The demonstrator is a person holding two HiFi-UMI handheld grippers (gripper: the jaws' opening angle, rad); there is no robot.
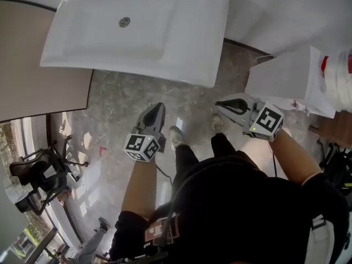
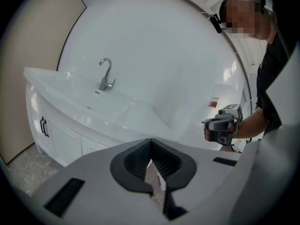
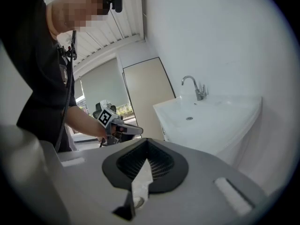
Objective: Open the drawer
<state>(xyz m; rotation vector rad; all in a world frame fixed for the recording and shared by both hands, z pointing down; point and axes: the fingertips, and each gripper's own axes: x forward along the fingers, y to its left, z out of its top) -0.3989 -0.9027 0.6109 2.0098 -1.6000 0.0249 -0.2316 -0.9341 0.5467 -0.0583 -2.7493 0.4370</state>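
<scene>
Left gripper (image 2: 150,140): jaws closed, tips meeting, nothing between them.
Right gripper (image 3: 146,140): jaws closed likewise, empty.
Position: both are held over the mottled stone floor (image 1: 118,106), just off the front edge of the washbasin (image 1: 137,34), well apart from each other and touching nothing.
Washbasin: white, with a chrome tap (image 2: 107,74) at its back edge.
Vanity cabinet (image 2: 63,139): white, directly below the basin, with a dark handle (image 2: 44,127) on its left front; all fronts are flush. Which front is the drawer cannot be told.
Beige panel (image 1: 33,59): beside the basin's left edge.
</scene>
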